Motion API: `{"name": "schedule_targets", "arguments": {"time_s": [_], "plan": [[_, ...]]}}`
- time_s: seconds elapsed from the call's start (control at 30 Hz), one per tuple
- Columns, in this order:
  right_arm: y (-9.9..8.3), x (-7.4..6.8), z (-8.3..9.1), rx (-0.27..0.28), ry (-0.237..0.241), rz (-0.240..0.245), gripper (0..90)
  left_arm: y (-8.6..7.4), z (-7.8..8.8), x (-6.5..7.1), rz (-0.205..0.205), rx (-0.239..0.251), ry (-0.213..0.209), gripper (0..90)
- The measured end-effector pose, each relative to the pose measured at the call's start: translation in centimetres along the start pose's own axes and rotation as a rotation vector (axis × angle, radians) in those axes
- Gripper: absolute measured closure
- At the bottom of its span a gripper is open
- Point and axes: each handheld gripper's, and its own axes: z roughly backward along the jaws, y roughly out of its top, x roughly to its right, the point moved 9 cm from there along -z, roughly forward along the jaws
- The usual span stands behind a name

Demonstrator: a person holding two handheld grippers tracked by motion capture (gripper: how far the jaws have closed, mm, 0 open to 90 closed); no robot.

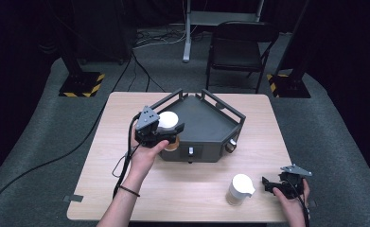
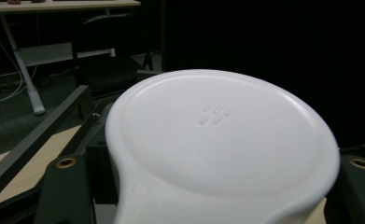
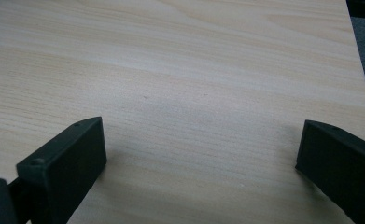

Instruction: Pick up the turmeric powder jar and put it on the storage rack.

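My left gripper (image 1: 171, 135) is shut on a white-lidded jar (image 1: 168, 124) with brown contents, held just above the table at the front left wall of the dark grey tray (image 1: 211, 125). In the left gripper view the jar's white lid (image 2: 217, 135) sits close between the jaws. A second white-lidded jar (image 1: 239, 189) stands upright on the table near the front edge. To its right my right gripper (image 1: 269, 185) rests low over the table; in the right gripper view its jaws stand wide apart over bare wood (image 3: 194, 93) with nothing between them.
The wooden table (image 1: 126, 189) has room at its front left. A black chair (image 1: 239, 47) and a desk leg (image 1: 187, 33) stand beyond the far edge. A cable (image 1: 55, 161) trails off the table's left side onto the floor.
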Motion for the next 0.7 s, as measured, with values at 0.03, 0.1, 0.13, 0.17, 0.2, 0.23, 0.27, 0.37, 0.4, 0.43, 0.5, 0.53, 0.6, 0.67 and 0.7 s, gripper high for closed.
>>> {"name": "schedule_targets", "arguments": {"time_s": [0.03,0.1,0.13,0.17,0.2,0.23,0.27,0.37,0.4,0.43,0.5,0.53,0.6,0.67,0.7], "plan": [[0.0,0.0,0.0,0.000,0.000,0.000,0.4,0.0,-0.1,0.0,-0.001,0.002,0.010,30.5],[0.0,0.0,0.0,0.000,0.000,0.000,0.4,0.1,-0.3,-0.5,0.014,0.000,0.025,30.5],[0.0,0.0,0.0,0.000,0.000,0.000,0.4,0.1,-0.3,-0.5,0.014,0.000,0.025,30.5],[0.0,0.0,0.0,0.000,0.000,0.000,0.4,0.1,-0.4,-0.6,0.020,0.001,0.030,30.5],[0.0,0.0,0.0,0.000,0.000,0.000,0.4,0.1,-0.6,-0.7,0.023,-0.001,0.036,30.6],[0.0,0.0,0.0,0.000,0.000,0.000,0.4,0.2,-0.8,-0.8,0.022,-0.006,0.045,30.5],[0.0,0.0,0.0,0.000,0.000,0.000,0.4,0.2,-0.9,-0.9,0.015,-0.009,0.053,30.6],[0.0,0.0,0.0,0.000,0.000,0.000,0.4,0.3,-1.3,-1.2,0.017,-0.003,0.071,30.6],[0.0,0.0,0.0,0.000,0.000,0.000,0.4,0.3,-1.5,-1.3,0.021,0.001,0.074,30.6],[0.0,0.0,0.0,0.000,0.000,0.000,0.4,0.4,-1.6,-1.5,0.020,0.002,0.080,30.6],[0.0,0.0,0.0,0.000,0.000,0.000,0.4,0.6,-1.8,-1.6,0.024,0.009,0.091,30.6],[0.0,0.0,0.0,0.000,0.000,0.000,0.4,0.6,-1.9,-1.7,0.024,0.011,0.093,30.6],[0.0,0.0,0.0,0.000,0.000,0.000,0.4,0.8,-2.2,-1.8,0.021,0.007,0.103,30.6],[0.0,0.0,0.0,0.000,0.000,0.000,0.4,0.9,-2.5,-1.8,0.013,-0.001,0.114,30.6],[0.0,0.0,0.0,0.000,0.000,0.000,0.4,0.8,-2.7,-1.8,0.017,-0.001,0.116,30.6]]}}
